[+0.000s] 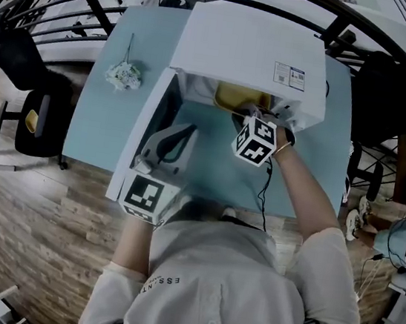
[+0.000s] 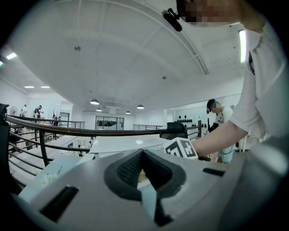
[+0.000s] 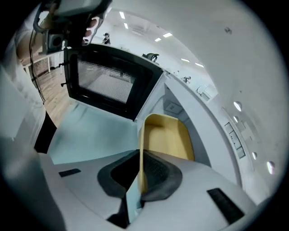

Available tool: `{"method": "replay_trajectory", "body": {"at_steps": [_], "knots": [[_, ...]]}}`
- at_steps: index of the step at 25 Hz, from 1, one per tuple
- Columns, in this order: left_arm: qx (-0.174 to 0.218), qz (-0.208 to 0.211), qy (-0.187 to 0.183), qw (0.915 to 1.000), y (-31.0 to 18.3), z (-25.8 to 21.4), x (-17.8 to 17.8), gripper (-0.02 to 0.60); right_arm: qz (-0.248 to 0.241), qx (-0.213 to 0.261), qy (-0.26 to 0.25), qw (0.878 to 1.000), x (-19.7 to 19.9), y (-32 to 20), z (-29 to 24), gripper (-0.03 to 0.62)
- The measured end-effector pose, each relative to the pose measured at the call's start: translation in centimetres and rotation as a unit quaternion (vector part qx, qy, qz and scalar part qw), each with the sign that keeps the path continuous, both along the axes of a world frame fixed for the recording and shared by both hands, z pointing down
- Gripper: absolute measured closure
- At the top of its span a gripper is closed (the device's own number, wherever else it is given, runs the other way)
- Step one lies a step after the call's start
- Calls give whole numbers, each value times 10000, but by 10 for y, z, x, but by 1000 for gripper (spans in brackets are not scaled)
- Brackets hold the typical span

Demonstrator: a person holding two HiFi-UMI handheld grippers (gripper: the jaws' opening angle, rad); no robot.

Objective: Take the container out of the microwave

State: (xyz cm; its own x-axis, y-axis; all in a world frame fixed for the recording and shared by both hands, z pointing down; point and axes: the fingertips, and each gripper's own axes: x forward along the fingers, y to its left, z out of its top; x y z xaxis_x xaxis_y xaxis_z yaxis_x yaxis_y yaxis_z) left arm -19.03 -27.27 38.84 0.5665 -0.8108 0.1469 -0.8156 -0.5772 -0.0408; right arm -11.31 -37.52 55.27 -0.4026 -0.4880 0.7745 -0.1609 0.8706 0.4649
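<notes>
Progress: the task is standing at roughly its midpoint, judging by how things are lying; the grasp is looking made and the removal is not yet done.
Microwave: the white box-shaped microwave (image 1: 248,52) is sitting on the pale teal table (image 1: 93,119), with its dark-windowed door (image 1: 144,127) hanging wide open on the left.
Container: the shallow yellow rectangular plastic container (image 3: 168,135) is lying inside the microwave's cavity, with its near end reaching the opening.
Right gripper: the right gripper (image 3: 141,159) is reaching down into the opening and pinching one thin side wall of the container near its front corner, with a dark ribbed pad pressing on either face.
Left gripper: the left gripper (image 2: 142,152) is hovering just beside the inner face of the open door, its jaws pressed together with nothing between them; whether it is touching the door is not showing.
Done: the door is standing open and the container is being gripped.
Remaining: the container is waiting to be drawn out past the opening and, probably, set on the table in front.
Uncertain: whether the container's base is resting on the cavity floor or is lifted off it is not showing.
</notes>
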Motion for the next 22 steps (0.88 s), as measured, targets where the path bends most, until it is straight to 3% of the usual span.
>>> {"method": "replay_trajectory", "body": {"at_steps": [8,14,18,22], "knots": [[-13,-75,-59,10000,24,2,11,588,-240,-63,-697,9973,1,66,-40,565],[-66,-115,-85,9999,43,5,18,588,-120,-62,-1254,9920,7,102,-65,565],[-58,-132,-99,9998,50,2,23,588,185,117,-1900,9815,14,114,-88,563],[34,-119,-112,9999,55,-5,27,588,520,332,-2613,9633,22,126,-114,563]]}}
